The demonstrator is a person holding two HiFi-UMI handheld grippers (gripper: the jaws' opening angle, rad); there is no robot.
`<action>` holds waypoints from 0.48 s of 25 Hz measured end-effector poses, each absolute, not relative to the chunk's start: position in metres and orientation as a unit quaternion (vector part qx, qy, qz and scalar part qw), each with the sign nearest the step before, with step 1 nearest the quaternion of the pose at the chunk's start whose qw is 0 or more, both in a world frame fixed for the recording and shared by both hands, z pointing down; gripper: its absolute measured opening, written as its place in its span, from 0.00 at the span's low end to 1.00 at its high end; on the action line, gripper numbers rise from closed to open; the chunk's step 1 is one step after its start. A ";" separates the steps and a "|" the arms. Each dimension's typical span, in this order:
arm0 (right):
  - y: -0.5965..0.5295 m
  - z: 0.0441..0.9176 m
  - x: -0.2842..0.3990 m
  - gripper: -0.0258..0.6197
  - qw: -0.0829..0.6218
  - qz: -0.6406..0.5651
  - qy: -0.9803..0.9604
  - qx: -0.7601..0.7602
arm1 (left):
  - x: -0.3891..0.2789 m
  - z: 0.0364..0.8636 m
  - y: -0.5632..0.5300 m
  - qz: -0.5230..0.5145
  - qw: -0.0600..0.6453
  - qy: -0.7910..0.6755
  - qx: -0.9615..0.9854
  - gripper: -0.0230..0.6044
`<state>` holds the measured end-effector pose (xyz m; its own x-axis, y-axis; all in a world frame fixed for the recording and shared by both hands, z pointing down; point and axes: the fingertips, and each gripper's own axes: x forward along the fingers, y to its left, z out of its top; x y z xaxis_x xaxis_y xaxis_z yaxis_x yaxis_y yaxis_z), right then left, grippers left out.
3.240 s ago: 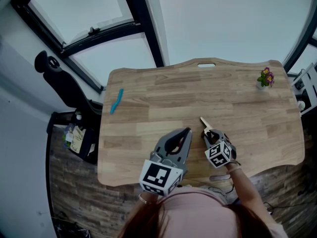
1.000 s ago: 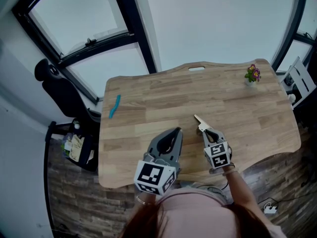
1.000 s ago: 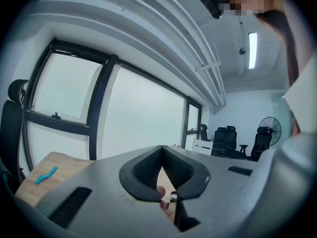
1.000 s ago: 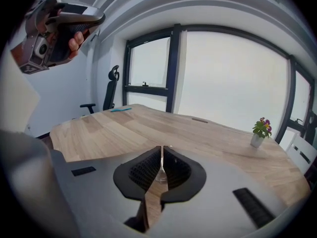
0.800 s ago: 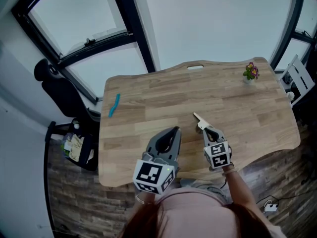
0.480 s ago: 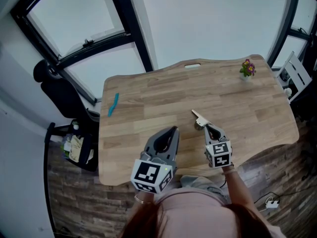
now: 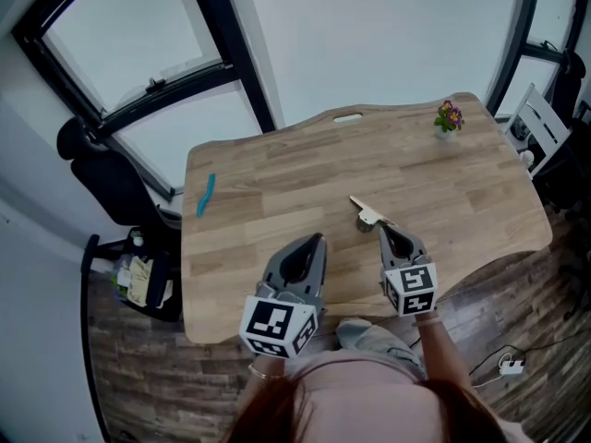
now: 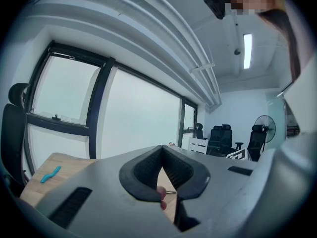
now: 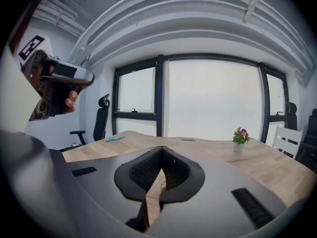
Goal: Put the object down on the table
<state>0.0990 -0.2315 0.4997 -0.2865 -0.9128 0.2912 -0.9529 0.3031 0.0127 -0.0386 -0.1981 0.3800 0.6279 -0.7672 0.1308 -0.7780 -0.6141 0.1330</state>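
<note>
**A:** Any containers?

**B:** One small white pot [image 7: 446, 133] stands at the far right corner of the desk [image 7: 277, 169]. It holds purple and yellow flowers [image 7: 449, 113]. A dark box [image 7: 140, 280] stands on the floor [image 7: 129, 377] left of the desk with pale bits in it, and I cannot tell what they are.

**A:** And the object?

**B:** The object [image 7: 366, 213] lies flat on the desk near the middle. It is just beyond the tips of the right gripper [image 7: 381, 231].

**A:** The grippers?

**B:** The right one has its jaws closed tip to tip, with nothing held. The left gripper [image 8: 162, 148] is closed and empty too, over the near part of the desk.

**A:** Anything else on the desk?

**B:** A blue strip [image 7: 205, 195] lies near the left edge, well apart from the rest. The top is pale wood, with a slot [image 7: 347, 116] at its far edge.

**A:** The room?

**B:** There are large dark-framed windows [image 7: 138, 26] behind. A black chair [image 7: 97, 169] is at the left and a white chair [image 7: 534, 123] at the right.
</note>
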 end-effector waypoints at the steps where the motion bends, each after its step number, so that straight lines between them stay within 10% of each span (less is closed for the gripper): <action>1: -0.229 0.496 0.099 0.04 0.118 0.081 -0.797 0.586 | -0.039 0.380 -0.196 0.034 0.086 -0.431 0.898 0.04; 12: -0.191 0.461 0.096 0.04 0.082 0.063 -0.793 0.600 | -0.051 0.380 -0.165 0.035 0.081 -0.430 0.898 0.04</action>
